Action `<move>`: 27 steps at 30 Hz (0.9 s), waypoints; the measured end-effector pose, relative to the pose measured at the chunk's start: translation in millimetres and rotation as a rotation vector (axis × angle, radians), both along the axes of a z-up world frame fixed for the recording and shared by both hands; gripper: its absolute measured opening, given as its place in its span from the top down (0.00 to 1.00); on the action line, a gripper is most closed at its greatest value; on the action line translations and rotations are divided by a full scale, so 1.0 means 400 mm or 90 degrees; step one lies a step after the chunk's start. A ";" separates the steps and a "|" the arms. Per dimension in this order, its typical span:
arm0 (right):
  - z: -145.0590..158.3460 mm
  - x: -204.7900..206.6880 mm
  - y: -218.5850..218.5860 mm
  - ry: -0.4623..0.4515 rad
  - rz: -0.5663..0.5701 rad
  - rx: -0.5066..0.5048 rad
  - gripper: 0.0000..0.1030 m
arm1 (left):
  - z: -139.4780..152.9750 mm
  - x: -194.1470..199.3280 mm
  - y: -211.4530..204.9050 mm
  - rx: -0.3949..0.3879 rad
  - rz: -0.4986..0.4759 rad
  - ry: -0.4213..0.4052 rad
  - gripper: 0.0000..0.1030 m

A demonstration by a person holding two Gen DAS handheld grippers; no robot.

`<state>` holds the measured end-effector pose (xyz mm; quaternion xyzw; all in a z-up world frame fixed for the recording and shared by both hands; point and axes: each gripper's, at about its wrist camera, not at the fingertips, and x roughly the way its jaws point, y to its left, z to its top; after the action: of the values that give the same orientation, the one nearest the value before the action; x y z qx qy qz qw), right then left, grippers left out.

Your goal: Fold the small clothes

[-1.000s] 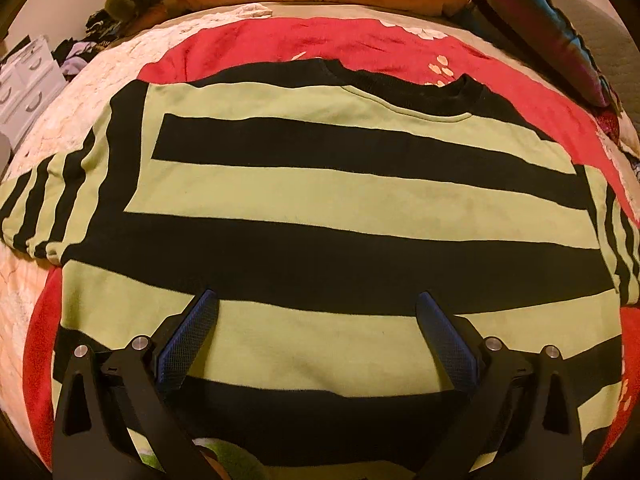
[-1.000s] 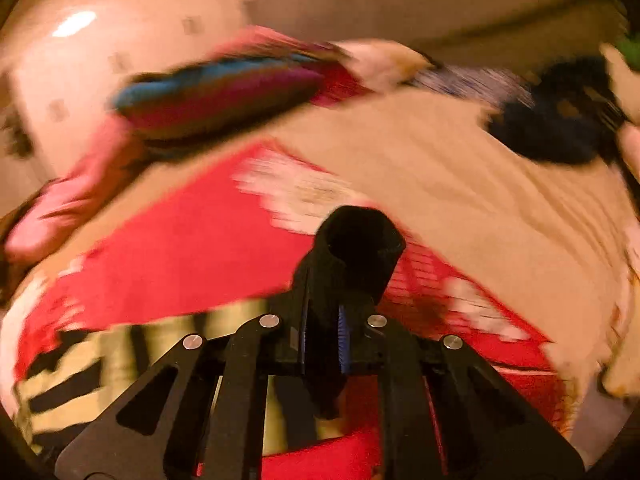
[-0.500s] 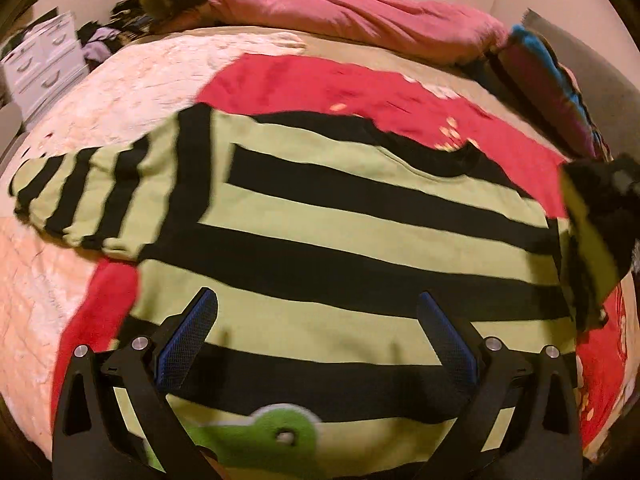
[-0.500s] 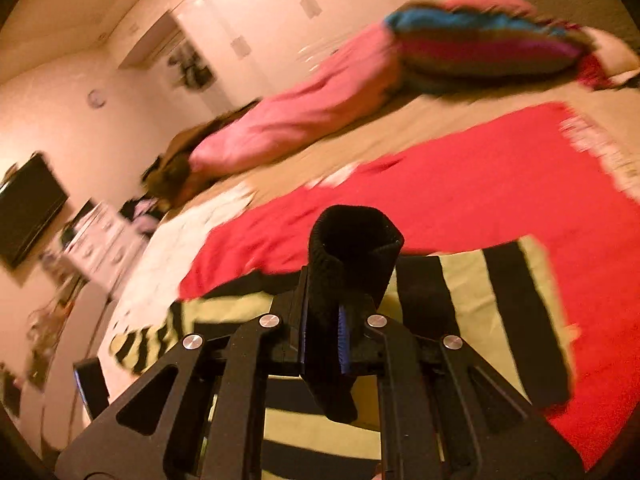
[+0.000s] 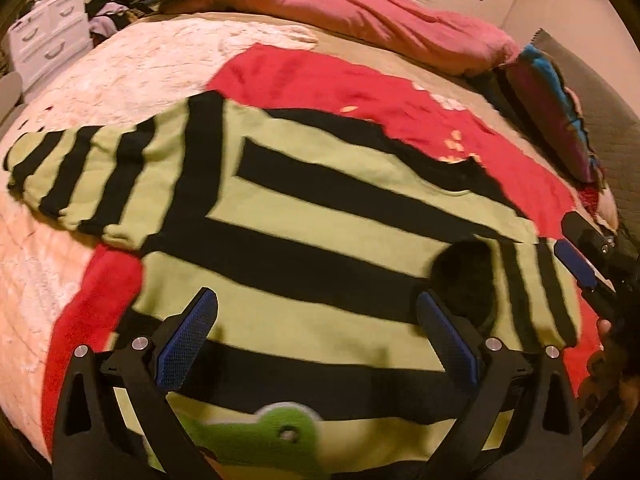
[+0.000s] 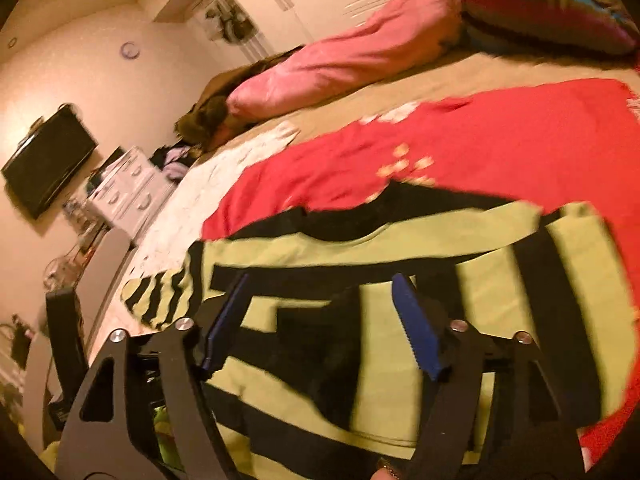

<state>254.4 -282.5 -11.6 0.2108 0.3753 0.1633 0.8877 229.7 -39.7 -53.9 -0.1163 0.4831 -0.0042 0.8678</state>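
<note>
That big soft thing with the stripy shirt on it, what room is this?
Most likely a bedroom. The green-and-black striped shirt lies on a wide bed with a red blanket and a long pink pillow; a white chest of drawers stands beside it.

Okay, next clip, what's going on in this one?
A person with a tool in each hand is folding a green and black striped sweater laid flat on a red blanket on a bed. The right tool has just opened and let go of one sleeve, which now lies folded in over the body. The other sleeve is spread out to the side. The left tool hovers open above the hem, holding nothing.
</note>
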 end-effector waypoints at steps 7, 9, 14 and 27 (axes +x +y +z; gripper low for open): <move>-0.016 -0.016 -0.091 0.070 -0.076 -0.154 0.26 | -0.048 0.070 -0.142 -0.058 -0.079 0.046 0.04; -0.022 -0.022 -0.111 0.076 -0.080 -0.153 0.23 | -0.077 0.092 -0.172 -0.085 -0.080 0.066 0.04; -0.039 -0.020 -0.141 0.087 -0.091 -0.142 0.22 | -0.131 0.124 -0.219 -0.076 -0.067 0.100 0.58; -0.045 -0.021 -0.076 0.051 -0.052 -0.160 0.22 | 0.049 0.118 -0.001 -0.020 -0.007 -0.047 0.80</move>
<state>245.9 -313.1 -29.7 0.1191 0.4191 0.0700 0.8974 277.0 -40.1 -34.4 -0.1273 0.4515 -0.0210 0.8829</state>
